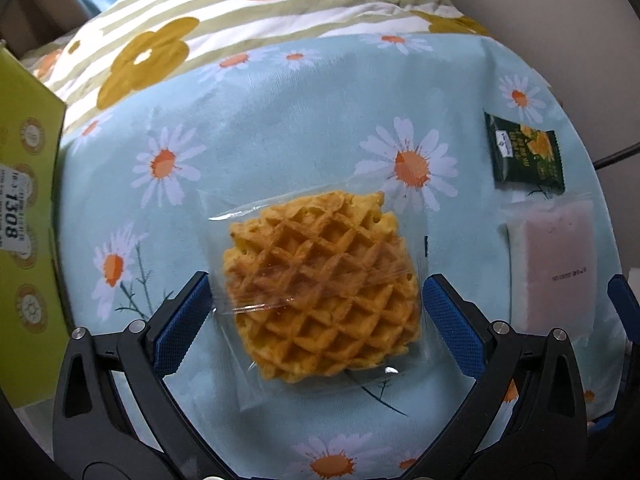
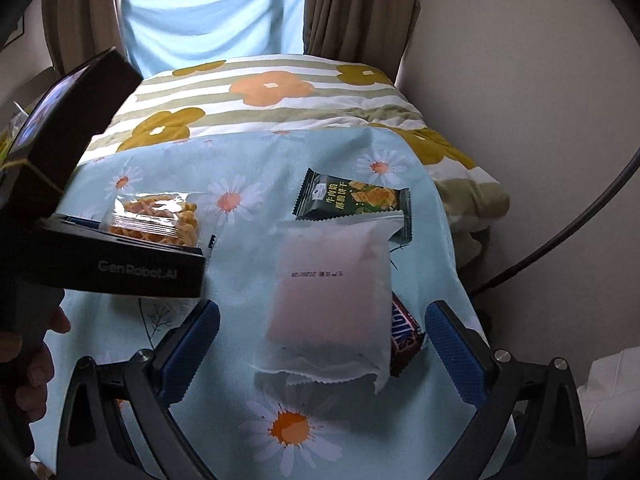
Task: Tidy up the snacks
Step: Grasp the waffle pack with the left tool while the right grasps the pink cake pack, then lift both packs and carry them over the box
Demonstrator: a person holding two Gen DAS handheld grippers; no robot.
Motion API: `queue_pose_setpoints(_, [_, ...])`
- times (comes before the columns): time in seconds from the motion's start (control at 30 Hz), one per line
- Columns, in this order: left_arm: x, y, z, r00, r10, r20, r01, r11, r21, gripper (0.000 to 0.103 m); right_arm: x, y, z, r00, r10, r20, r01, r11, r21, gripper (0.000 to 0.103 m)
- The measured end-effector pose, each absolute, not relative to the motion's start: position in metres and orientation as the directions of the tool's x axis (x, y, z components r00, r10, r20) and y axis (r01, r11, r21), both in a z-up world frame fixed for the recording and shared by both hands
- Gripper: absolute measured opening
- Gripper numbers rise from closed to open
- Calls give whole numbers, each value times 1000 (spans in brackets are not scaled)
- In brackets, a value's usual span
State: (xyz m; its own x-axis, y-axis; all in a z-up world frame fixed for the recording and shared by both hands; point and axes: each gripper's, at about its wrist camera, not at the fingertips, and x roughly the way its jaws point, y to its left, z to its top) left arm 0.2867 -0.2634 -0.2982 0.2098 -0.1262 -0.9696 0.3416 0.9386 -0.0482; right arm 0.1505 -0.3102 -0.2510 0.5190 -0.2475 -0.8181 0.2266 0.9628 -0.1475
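The wrapped waffle [image 1: 320,284] lies on the daisy cloth [image 1: 256,128] between the spread fingers of the left gripper [image 1: 316,312]. To its right, the pink packet [image 2: 332,300] sits inside the wide-open right gripper [image 2: 322,344], overlapping a green biscuit packet [image 2: 356,198] and chocolate bar [image 2: 406,338].

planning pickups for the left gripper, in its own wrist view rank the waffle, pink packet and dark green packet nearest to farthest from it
1. Waffle in clear wrap, right between the open left gripper fingers.
2. Pink packet, off to the right, beside the right finger.
3. Dark green packet, right side too, farther up the cloth beyond the pink one.
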Motion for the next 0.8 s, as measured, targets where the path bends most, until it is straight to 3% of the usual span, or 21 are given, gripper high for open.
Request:
queue_pose_setpoints(0.17, [287, -264, -300, 232, -141, -963, 378, 925, -44, 102, 156, -306, -255, 521, -282, -806, 214, 957, -196, 102])
queue_pose_setpoints(0.23, [287, -265, -299, 243, -146, -959, 394, 918, -40, 98, 159, -305, -259, 519, -286, -806, 211, 956, -203, 102])
queue_pose_setpoints(0.3, [286, -268, -296, 254, -158, -954, 422, 906, -38, 85, 162, -305, -261, 515, -289, -807, 212, 955, -206, 102])
queue_pose_setpoints(0.4, [287, -269, -291, 244, -176, -954, 458, 888, -47, 77, 165, -306, -263, 509, -298, -808, 215, 952, -216, 97])
queue_pose_setpoints(0.63, [291, -257, -286, 227, -207, -952, 434, 896, -91, 70, 172, -308, -269, 501, -307, -809, 218, 950, -225, 96])
queue_pose_setpoints(0.67, [290, -256, -285, 231, -210, -950, 432, 897, -93, 70, 172, -308, -270, 500, -306, -810, 217, 950, -224, 94])
queue_pose_setpoints(0.73, [289, -255, -285, 233, -213, -949, 435, 896, -95, 69, 174, -307, -274, 488, -300, -819, 213, 952, -222, 78])
queue_pose_setpoints(0.8, [288, -254, -284, 234, -219, -947, 435, 895, -100, 69, 176, -308, -278, 474, -306, -825, 213, 950, -230, 73])
